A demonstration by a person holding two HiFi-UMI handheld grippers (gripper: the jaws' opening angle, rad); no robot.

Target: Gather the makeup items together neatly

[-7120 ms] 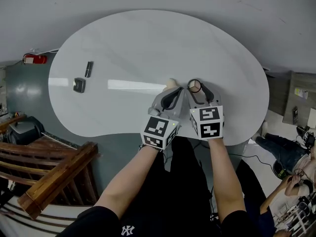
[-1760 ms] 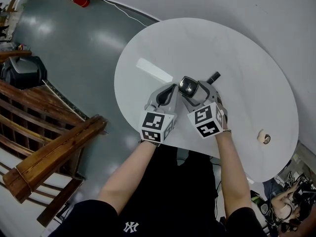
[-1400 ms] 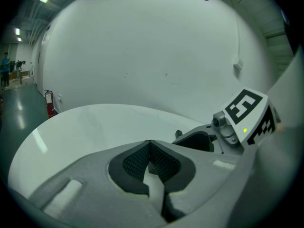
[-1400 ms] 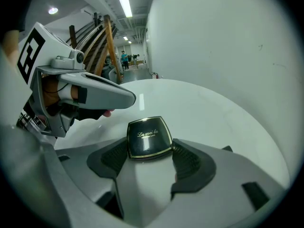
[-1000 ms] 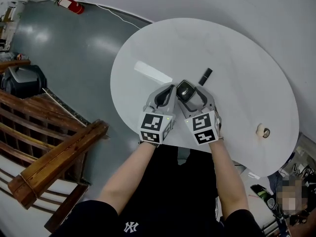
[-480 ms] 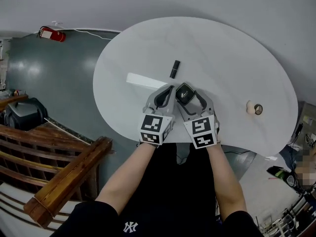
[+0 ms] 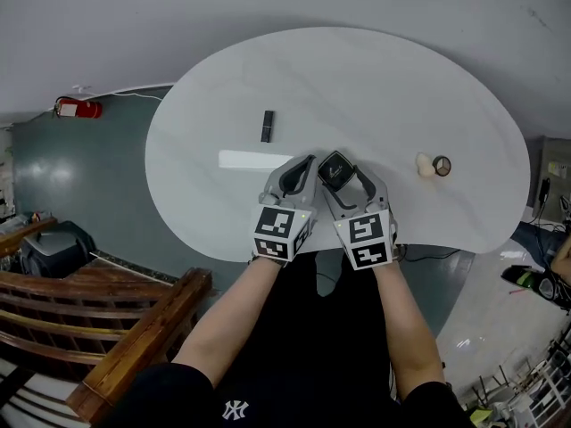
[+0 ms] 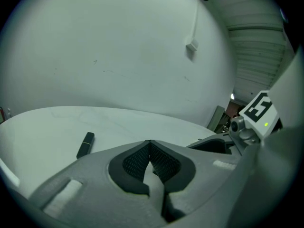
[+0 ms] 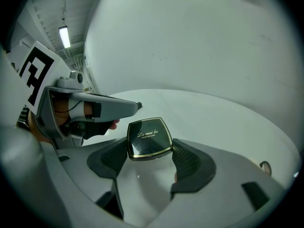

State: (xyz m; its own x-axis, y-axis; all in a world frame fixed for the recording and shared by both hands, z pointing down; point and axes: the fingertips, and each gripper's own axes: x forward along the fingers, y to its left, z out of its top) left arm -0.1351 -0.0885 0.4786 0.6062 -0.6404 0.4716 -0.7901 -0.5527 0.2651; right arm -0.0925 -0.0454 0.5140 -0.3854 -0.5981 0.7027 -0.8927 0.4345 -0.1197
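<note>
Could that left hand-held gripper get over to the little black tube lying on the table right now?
Probably yes. The left hand-held gripper holds nothing, and only bare table lies between it and the black tube. Its jaws are shut, so they would need opening first.

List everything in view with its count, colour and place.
white kidney-shaped table: one, white, centre.
black square powder compact: one, black with gold edge, held above the table.
slim black tube: one, black, on the table's left part.
small beige round item: one, beige, table's right part.
small dark ring: one, dark, beside the beige item.
red fire extinguisher: one, red, floor, far left.
wooden railing: one, brown, lower left.
left gripper: one, grey, shut, empty.
right gripper: one, grey, shut on the compact.
</note>
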